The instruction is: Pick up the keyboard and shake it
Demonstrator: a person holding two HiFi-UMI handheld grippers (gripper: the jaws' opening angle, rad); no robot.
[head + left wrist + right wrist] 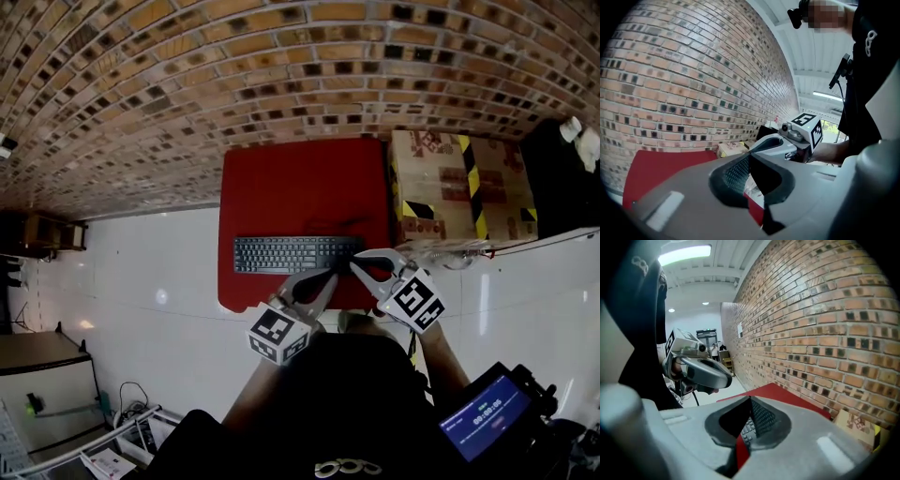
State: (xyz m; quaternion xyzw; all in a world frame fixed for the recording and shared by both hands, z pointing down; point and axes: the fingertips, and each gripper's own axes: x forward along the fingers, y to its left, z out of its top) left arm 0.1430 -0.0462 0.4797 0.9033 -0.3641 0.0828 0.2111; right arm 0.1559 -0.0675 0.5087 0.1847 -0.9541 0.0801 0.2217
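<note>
Left gripper [328, 279] pinched closed, empty. The keyboard [292, 254] lies on the red table [305, 183] at its twelve o'clock, long axis nine-to-three. Right gripper [359, 265], closed and empty too, looks nearer, at the keyboard's three o'clock end.

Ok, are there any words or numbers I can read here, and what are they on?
No text here reads clearly.
Blue screen: white digits, too blurred to read.
Cardboard box: printed marks too small; yellow-black stripes, no words.
Keyboard: key letters too small.
White sign on the brick wall: too small.
</note>
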